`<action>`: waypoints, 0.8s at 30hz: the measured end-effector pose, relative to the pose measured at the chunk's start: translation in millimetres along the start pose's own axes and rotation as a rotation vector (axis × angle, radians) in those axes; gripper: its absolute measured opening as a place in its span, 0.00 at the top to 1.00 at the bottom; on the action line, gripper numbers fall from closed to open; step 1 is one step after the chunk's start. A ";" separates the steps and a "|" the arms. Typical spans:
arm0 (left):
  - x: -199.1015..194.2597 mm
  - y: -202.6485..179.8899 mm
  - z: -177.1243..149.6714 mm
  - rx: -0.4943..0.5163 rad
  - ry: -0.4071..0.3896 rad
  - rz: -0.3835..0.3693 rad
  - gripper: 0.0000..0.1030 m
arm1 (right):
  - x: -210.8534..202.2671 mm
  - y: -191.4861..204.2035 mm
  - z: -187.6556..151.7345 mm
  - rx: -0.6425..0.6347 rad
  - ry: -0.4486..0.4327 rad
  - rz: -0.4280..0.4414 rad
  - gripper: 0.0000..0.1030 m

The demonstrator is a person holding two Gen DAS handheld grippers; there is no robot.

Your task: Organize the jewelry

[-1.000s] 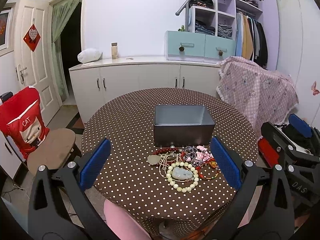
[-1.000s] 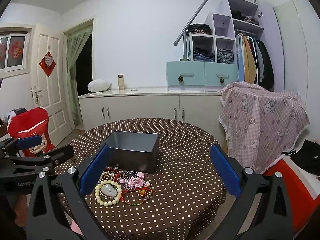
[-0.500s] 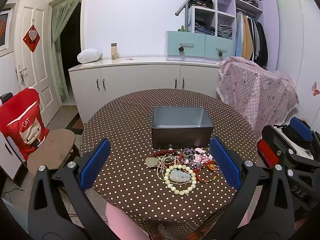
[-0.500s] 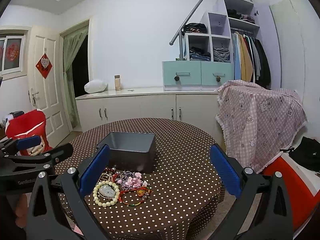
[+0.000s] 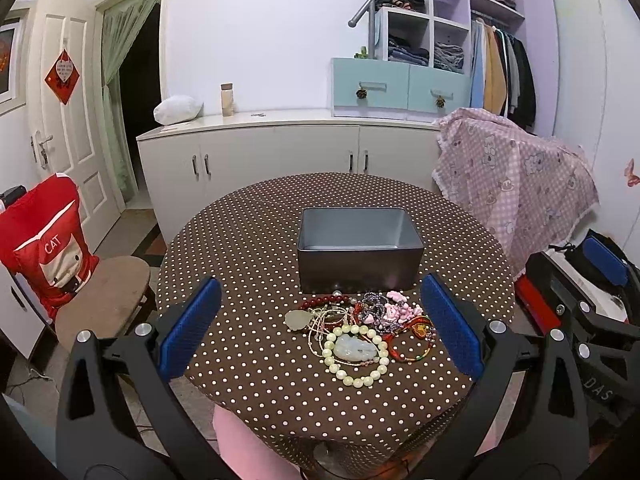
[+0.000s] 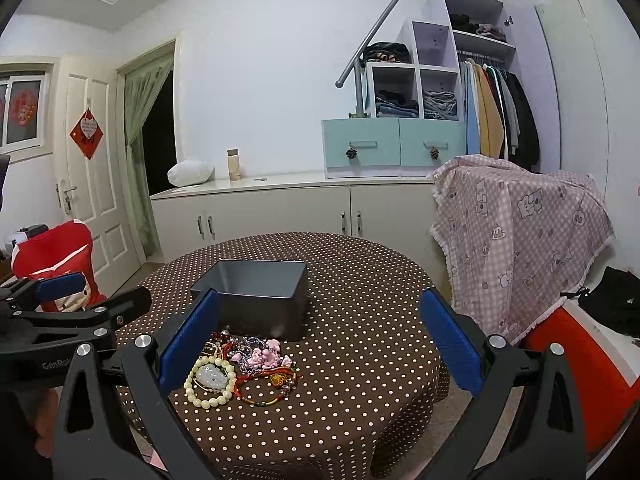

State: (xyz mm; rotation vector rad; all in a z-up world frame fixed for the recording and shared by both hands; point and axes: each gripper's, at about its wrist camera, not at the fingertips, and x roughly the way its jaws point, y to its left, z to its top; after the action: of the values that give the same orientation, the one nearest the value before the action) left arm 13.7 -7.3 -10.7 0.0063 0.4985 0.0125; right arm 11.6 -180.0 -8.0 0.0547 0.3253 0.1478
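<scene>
Tangled jewelry pile just before open, empty gray box.

Both wrist views face the round table from its near edge, the right one from farther right.

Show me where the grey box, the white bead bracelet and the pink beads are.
grey box (image 5: 356,270): left wrist view, front wall.
white bead bracelet (image 5: 327,354): left wrist view, left-side beads.
pink beads (image 6: 264,356): right wrist view, cluster's middle.

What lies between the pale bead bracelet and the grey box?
In the left wrist view, tangled jewelry: a red bead bracelet, pink charms and thin chains fill the stretch from the bead bracelet to the box.
</scene>
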 end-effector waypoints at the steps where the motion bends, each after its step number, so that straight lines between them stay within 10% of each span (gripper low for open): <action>1: 0.0 0.0 -0.1 0.001 0.002 0.002 0.06 | 0.7 -0.3 -0.1 0.003 0.004 0.004 0.07; 24: 21.0 9.0 -8.7 -0.012 0.078 -0.052 0.06 | 26.8 -5.9 -12.1 0.022 0.094 -0.024 0.07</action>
State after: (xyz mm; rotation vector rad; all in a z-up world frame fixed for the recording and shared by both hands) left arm 28.0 2.0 -28.3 -0.0195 0.5760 -0.0354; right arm 33.5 -181.3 -28.3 0.0656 0.4209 0.1235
